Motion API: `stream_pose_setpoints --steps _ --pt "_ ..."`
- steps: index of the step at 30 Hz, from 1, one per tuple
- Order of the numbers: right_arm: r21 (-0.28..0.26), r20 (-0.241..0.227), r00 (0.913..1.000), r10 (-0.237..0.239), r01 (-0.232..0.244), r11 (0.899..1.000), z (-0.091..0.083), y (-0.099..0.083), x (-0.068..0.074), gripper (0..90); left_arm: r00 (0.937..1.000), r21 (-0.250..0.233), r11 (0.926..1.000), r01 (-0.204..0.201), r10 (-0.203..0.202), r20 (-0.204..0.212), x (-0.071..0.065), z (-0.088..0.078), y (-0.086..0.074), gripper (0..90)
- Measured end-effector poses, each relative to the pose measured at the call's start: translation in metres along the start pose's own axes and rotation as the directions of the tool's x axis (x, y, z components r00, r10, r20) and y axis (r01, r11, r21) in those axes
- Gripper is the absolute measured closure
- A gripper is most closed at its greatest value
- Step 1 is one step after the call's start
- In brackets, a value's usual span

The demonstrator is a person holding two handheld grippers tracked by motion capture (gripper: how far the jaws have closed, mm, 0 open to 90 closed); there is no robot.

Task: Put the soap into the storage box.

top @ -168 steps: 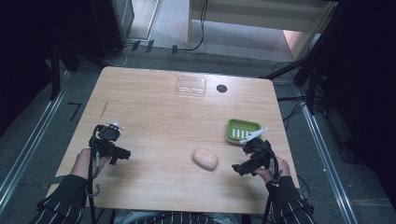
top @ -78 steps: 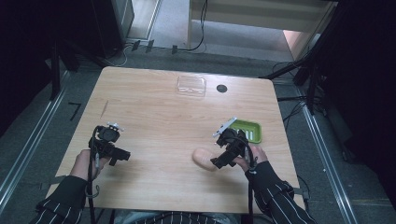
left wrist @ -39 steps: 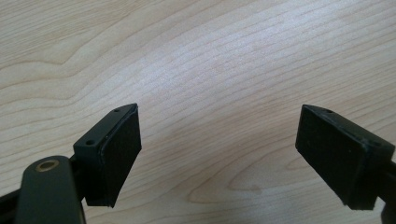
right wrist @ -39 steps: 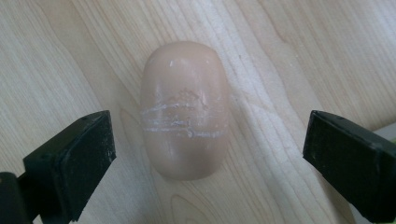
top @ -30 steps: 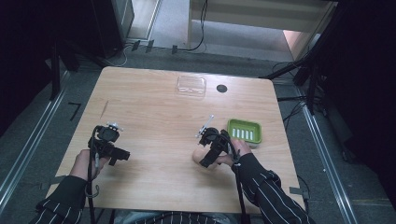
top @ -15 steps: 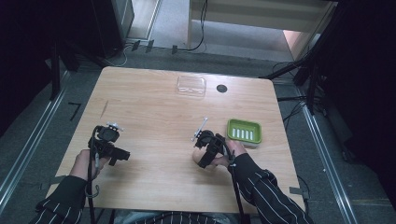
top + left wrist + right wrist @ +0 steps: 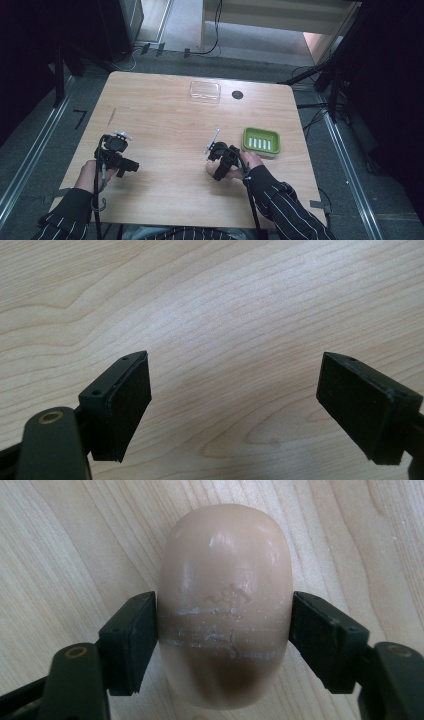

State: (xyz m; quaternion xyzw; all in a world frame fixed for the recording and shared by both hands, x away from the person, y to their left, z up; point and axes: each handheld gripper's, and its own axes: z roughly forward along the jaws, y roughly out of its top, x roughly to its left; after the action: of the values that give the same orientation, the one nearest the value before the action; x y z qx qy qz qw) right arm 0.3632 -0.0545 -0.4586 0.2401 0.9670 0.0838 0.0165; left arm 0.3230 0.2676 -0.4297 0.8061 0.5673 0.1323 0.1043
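The right gripper [image 7: 222, 630] has just been closing, and its pads now pinch the bar of soap [image 7: 225, 605] across its short width; the bar's long axis runs straight ahead along the jaws. The soap lies on the tabletop [image 7: 165, 125] toward the near edge, right of centre, with the green soap dish [image 7: 261, 141] just beside it toward the right edge. The left gripper [image 7: 250, 410], spread with nothing between its pads, rests well apart near the left edge, so the right hand is the nearer one.

We take this for a lab recording bay: a lone wooden table [image 7: 165, 125] stands on grey floor [image 7: 185, 30] between dark curtains [image 7: 45, 45], metal stands [image 7: 332, 90] and trailing cables [image 7: 215, 35].
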Motion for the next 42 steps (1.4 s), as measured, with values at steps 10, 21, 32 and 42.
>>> stream_pose_setpoints --steps 10,21,32,42 --pt "0.01 0.016 0.9998 -0.012 0.012 1.0 0.0032 0.0011 0.0021 32.3 1.0 -0.001 1.0 -0.004 0.004 -0.001 -0.0003 0.0002 -0.0001 14.8" --pt "0.019 0.03 0.9995 -0.008 0.008 1.0 0.006 0.0019 0.0041 33.0 1.0 0.0 1.0 -0.005 0.005 -0.001 -0.0001 0.0 -0.0002 14.8" --pt "0.019 0.023 0.9994 -0.024 0.023 1.0 0.0056 0.0006 0.0039 33.6 1.0 0.003 1.0 -0.006 0.006 0.001 0.0 -0.0004 -0.0003 14.8" --pt "0.003 0.016 0.9994 -0.029 0.029 1.0 -0.0039 -0.0005 0.0031 33.6 1.0 0.002 1.0 -0.006 0.006 -0.001 0.0006 -0.0008 -0.0005 14.8"
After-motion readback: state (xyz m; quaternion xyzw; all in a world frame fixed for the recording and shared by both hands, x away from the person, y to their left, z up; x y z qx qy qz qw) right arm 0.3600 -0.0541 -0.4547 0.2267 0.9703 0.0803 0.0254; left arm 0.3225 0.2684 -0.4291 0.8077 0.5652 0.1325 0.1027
